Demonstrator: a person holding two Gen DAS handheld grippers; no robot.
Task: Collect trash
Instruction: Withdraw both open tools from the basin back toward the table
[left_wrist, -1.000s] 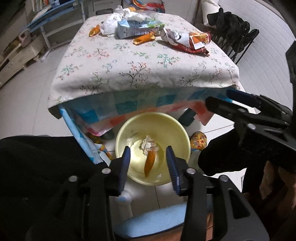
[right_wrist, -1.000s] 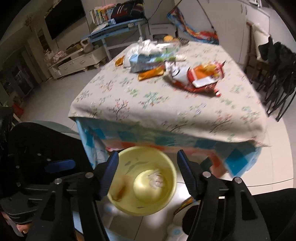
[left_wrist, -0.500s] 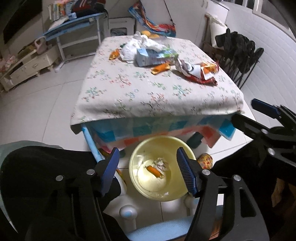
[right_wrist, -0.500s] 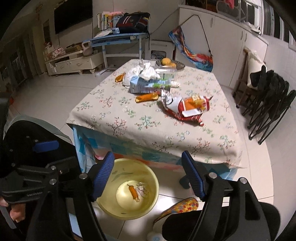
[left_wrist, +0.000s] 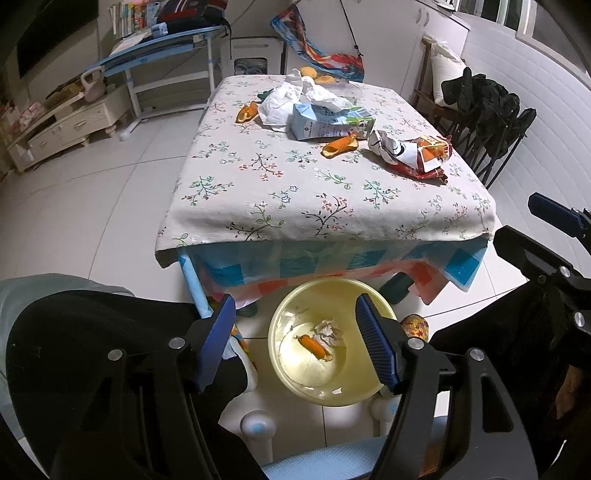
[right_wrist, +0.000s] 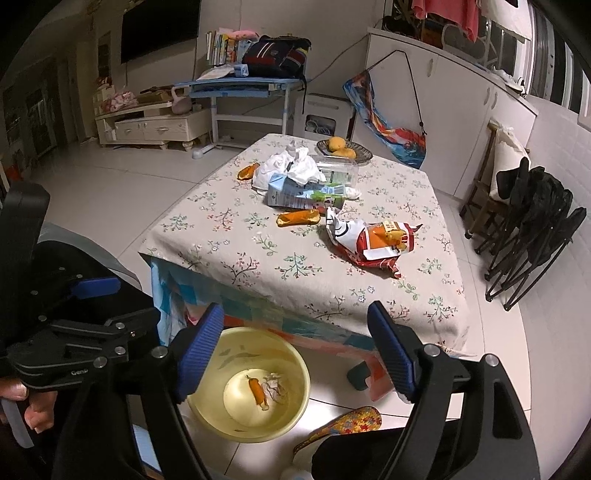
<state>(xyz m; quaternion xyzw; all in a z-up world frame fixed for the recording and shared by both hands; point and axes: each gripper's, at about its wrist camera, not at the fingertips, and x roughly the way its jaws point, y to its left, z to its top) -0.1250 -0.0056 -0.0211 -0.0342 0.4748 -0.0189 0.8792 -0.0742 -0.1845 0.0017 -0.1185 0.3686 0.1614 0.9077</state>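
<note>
A lived-in home: cloth-covered dining table (right_wrist: 303, 258), TV cabinet (right_wrist: 147, 127), folding chairs (right_wrist: 532, 236).

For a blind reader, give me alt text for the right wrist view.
The open, empty right gripper hangs over a yellow basin on the floor holding an orange peel and crumpled paper; beyond, wrappers litter a floral-clothed table.

White tiled floor (right_wrist: 129, 192) gleams under indoor light. A table (right_wrist: 439, 295) in a floral cloth stands mid-room. Behind it, a blue-framed desk (right_wrist: 240, 86) carries books and a bag, beside a cream low cabinet (right_wrist: 147, 127). White cupboards (right_wrist: 443, 110) line the right wall; folded black chairs (right_wrist: 535, 229) lean against white tiling. A dark screen (right_wrist: 159, 26) hangs high.
</note>
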